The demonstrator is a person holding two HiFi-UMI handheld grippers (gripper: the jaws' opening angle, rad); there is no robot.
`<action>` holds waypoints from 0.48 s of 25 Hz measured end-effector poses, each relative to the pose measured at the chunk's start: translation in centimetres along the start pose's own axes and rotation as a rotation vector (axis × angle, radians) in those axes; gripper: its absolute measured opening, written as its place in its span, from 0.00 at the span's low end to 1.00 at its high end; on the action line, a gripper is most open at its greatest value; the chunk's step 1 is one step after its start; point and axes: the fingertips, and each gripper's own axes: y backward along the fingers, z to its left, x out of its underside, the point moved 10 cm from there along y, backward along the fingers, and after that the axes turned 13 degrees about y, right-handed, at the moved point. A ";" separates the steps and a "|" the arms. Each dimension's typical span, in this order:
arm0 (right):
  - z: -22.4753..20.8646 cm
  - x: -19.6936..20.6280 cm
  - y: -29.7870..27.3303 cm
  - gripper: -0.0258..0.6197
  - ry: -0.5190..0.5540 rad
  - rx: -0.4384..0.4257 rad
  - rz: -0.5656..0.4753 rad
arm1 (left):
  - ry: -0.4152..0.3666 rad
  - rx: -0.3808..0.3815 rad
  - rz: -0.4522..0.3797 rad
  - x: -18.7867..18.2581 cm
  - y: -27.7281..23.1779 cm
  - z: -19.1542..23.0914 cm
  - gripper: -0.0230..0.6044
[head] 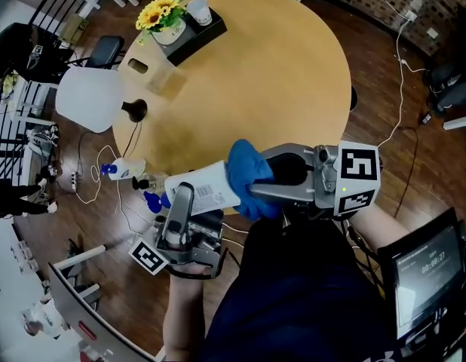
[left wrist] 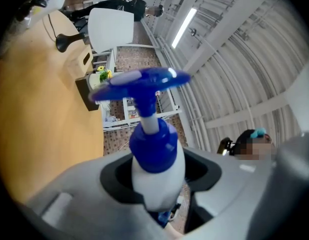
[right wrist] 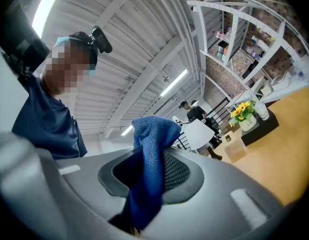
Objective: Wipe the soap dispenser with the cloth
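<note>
The soap dispenser (head: 204,188) is a white bottle with a printed label and a blue pump head (head: 153,200). It is held off the table, lying nearly level, with the pump to the left. My left gripper (head: 186,202) is shut on its body; in the left gripper view the bottle's neck (left wrist: 157,176) sits between the jaws and the pump (left wrist: 140,80) sticks out ahead. My right gripper (head: 257,181) is shut on a blue cloth (head: 250,173), and the cloth's bunched end lies against the bottle's base end. In the right gripper view the cloth (right wrist: 148,159) rises from between the jaws.
A round wooden table (head: 286,81) lies ahead, with a black tray (head: 199,36) of sunflowers (head: 160,11) and a cup (head: 199,10) at its far left. A white chair (head: 88,96), a spray bottle (head: 125,168) and cables are at the left. A dark screen (head: 429,270) is at lower right.
</note>
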 end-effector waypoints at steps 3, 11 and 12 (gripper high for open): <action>-0.8 -0.4 0.5 0.19 -0.040 0.042 -0.039 | -0.008 -0.002 0.024 0.6 -0.6 -0.1 0.37; -2.5 0.6 0.9 0.20 -0.102 0.256 0.035 | -0.158 -0.213 -0.052 0.0 -0.4 0.9 0.37; -2.5 0.4 1.0 0.20 -0.081 0.281 0.048 | -0.173 -0.259 -0.076 -0.2 -0.3 1.2 0.37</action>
